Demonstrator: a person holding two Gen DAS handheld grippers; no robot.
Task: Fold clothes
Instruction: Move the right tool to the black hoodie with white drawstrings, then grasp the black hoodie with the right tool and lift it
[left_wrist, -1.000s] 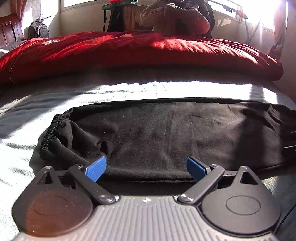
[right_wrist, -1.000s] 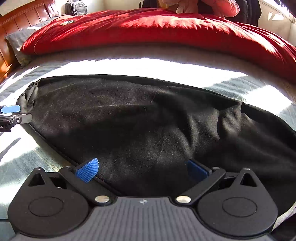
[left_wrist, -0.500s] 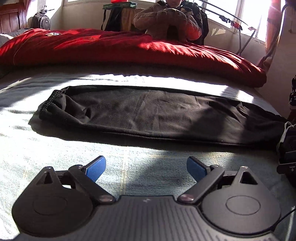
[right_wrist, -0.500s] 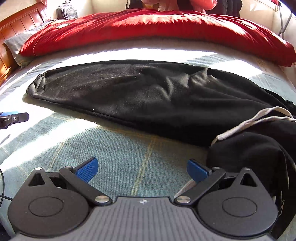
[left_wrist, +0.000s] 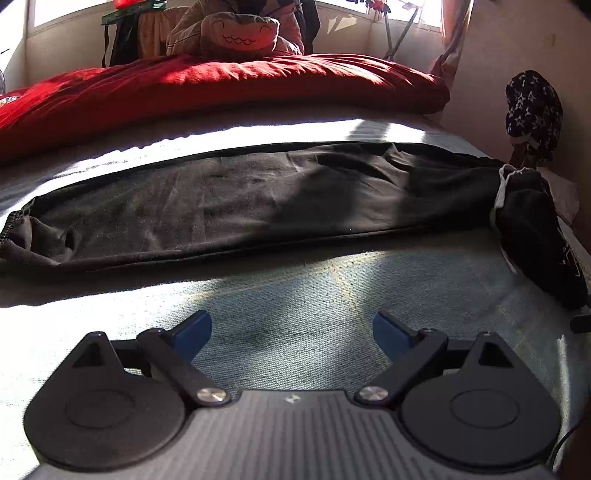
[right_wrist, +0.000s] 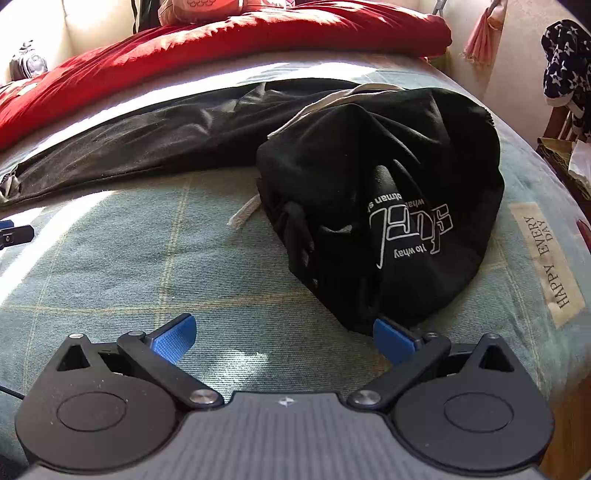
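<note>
Black trousers (left_wrist: 258, 199) lie stretched left to right across the bed, folded lengthwise, elastic cuff at the far left. Their waist end (right_wrist: 391, 192) is bunched in a mound at the right, with white lettering and a white drawstring (right_wrist: 242, 216). My left gripper (left_wrist: 291, 334) hovers open over bare bedsheet, in front of the trousers and apart from them. Just as open, my right gripper (right_wrist: 282, 338) has its right fingertip at the near edge of the bunched waist; nothing sits between its pads. The other gripper's tip (right_wrist: 14, 234) shows at the left edge of the right wrist view.
A red duvet (left_wrist: 207, 88) runs along the far side of the bed. The pale green checked sheet (right_wrist: 110, 266) carries a "HAPPY EVERY DAY" label (right_wrist: 546, 262) near the right edge. A star-patterned dark cloth (left_wrist: 533, 110) hangs beyond the bed's right side. A person sits behind the duvet.
Both grippers have pulled back from the trousers and swung right. The left one was over the fabric a second ago; the right one now faces the bunched waist end.
</note>
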